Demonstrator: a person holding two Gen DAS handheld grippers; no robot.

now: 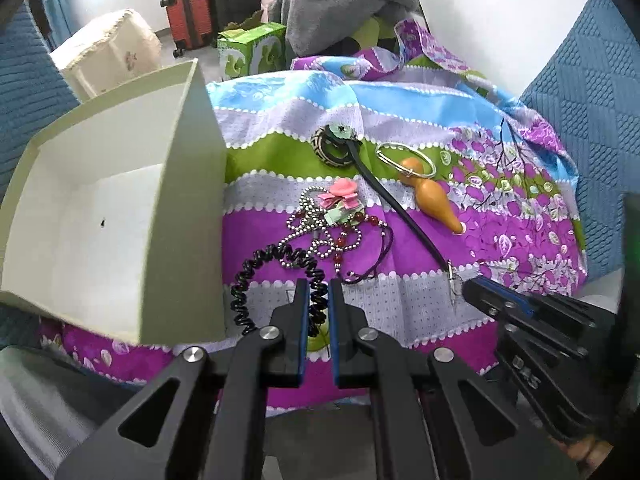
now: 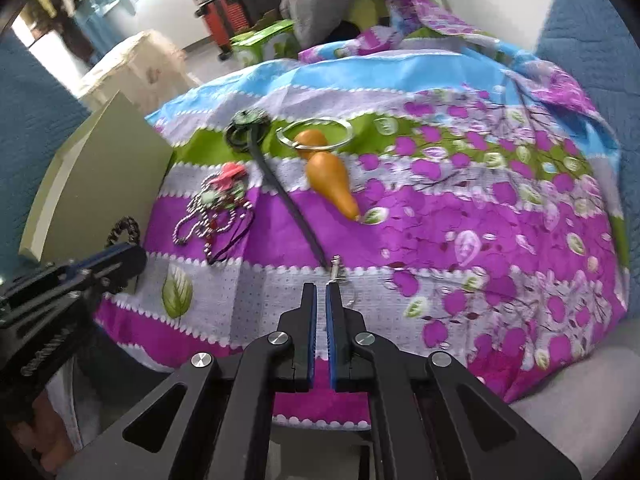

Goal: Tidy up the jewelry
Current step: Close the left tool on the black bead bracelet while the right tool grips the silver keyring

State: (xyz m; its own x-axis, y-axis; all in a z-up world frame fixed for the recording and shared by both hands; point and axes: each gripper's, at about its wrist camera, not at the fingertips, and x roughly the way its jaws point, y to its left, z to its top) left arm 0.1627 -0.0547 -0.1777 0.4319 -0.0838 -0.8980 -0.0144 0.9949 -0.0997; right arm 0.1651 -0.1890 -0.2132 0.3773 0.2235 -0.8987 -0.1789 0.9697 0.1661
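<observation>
Sorting has barely begun: the pale green cardboard box [image 1: 120, 208] sits empty while left gripper [image 1: 319, 280] pinches the black coiled cord [image 1: 256, 276], right gripper [image 2: 321, 285] the black strap's metal clasp [image 2: 335, 270].

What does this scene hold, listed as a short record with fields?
Surface: patterned cloth
Container: open pale box, at the cloth's left edge, nothing in it
Left gripper: shut on black coiled cord
Right gripper: shut on metal clasp of black strap
Loose items: orange gourd pendant on silver ring, bead chains with pink flower charm
</observation>
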